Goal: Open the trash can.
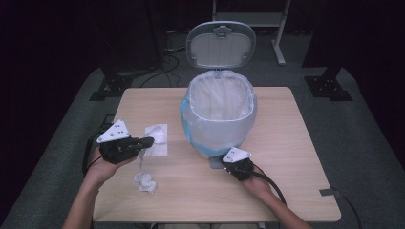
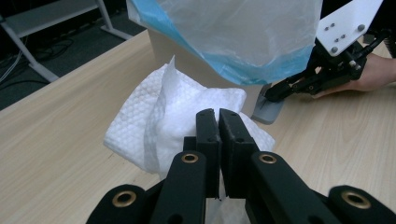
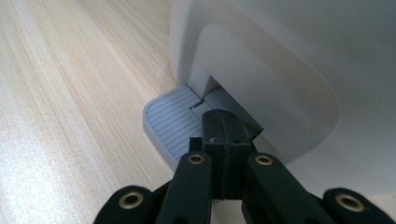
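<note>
on the pale wooden table (image 1: 286,157) ringed by darkness, the left gripper (image 2: 218,121), jaws pinched shut on a white tissue (image 2: 163,116) beside the bin (image 1: 219,112), hid its held edge, while the right gripper (image 3: 222,122), closed and empty, pressed the grey pedal (image 3: 170,123), a crumpled tissue (image 1: 145,182) nearby.
</note>
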A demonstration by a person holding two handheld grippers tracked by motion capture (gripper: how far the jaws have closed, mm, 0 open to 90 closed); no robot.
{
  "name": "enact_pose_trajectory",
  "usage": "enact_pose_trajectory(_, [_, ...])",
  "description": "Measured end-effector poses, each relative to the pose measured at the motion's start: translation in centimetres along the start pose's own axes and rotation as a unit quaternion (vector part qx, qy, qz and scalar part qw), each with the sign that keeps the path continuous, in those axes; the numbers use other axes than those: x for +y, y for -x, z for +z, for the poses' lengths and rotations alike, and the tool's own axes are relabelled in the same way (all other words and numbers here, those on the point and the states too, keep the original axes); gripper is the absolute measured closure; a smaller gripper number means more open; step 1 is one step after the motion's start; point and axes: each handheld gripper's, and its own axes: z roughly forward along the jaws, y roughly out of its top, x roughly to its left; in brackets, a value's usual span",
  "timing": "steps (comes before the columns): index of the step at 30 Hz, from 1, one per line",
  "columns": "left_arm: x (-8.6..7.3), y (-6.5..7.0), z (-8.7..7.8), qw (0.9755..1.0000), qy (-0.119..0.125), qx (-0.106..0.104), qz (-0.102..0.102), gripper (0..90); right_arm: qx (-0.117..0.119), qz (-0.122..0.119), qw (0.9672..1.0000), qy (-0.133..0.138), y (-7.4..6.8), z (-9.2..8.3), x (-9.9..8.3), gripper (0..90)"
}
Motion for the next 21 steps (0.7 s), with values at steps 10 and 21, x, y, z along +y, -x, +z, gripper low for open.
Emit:
enact_pose_trajectory(10, [1.9,0.1,-0.5,1.0000,0.001,-0.004,0.006,87.5,0.001,0.002,1.0000,0.001,0.0,0.0,0.0,90.0])
enact_pose_trajectory(21, [4.2,0.1,-1.1,0.9998,-0.002,-0.009,0.016,87.5,0.003,0.005,1.0000,0.003,0.1,0.0,0.0,90.0])
